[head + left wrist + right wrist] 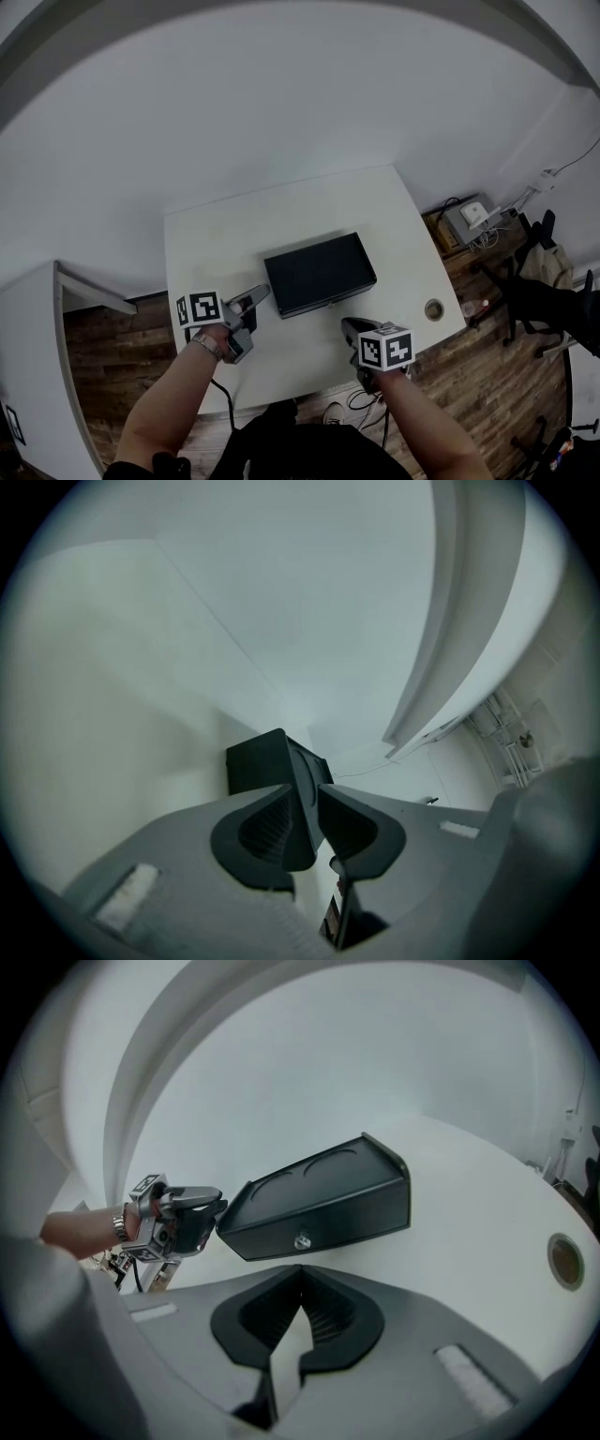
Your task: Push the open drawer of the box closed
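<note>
Flat black box (pixel 320 273), drawer (pixel 328 1221) shut

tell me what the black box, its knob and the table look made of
The box looks like matte black moulded plastic: smooth faces, dull sheen, rounded edges. The knob is probably metal: small silvery glint. The table seems white laminate, smooth and even; its core is not visible.

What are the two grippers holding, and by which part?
Nothing. The right gripper is shut and empty; the left gripper, open near one end of the black box, is empty too.
</note>
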`<state>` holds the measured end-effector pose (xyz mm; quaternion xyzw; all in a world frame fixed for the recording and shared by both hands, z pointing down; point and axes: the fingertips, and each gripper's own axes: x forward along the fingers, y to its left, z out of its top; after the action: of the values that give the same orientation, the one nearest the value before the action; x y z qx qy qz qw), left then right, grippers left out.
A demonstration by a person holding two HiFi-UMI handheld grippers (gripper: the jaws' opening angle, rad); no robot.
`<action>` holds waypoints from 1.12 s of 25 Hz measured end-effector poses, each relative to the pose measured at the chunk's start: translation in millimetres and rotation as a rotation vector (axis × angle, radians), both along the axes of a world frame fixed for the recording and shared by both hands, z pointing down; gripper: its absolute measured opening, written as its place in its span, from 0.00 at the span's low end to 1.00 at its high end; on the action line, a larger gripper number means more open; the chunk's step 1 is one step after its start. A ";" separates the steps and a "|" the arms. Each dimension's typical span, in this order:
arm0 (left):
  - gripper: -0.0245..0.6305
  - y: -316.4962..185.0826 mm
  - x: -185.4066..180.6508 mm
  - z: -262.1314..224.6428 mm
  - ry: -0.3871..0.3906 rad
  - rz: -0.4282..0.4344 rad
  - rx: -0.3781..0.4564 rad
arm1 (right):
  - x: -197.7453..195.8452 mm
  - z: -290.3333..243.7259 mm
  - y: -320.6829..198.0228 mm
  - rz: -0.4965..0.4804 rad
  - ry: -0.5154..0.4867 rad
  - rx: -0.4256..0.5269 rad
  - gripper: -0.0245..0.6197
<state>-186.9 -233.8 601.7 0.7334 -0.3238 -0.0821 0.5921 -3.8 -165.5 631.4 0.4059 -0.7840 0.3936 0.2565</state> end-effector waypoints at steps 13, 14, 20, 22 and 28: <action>0.04 90.6 40.3 -32.4 -0.021 0.023 0.093 | 59.6 -79.4 49.9 0.123 -0.369 0.079 0.04; 0.04 101.3 47.1 -35.2 -0.019 0.029 0.100 | 63.7 -87.5 55.9 0.127 -0.408 0.084 0.04; 0.04 176.5 97.3 -56.4 0.007 0.058 0.146 | 88.4 -121.9 105.4 0.096 -0.562 0.109 0.04; 0.04 201.7 108.4 -58.3 -0.008 0.053 0.152 | 94.7 -129.5 122.2 0.080 -0.588 0.110 0.04; 0.04 266.2 144.2 -79.0 0.035 0.065 0.190 | 107.5 -140.7 172.5 0.060 -0.690 0.088 0.04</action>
<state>-42.7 32.4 522.8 0.7949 -0.2801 -0.1058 0.5278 103.7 7.1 490.7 0.2825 -0.8283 0.4809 -0.0531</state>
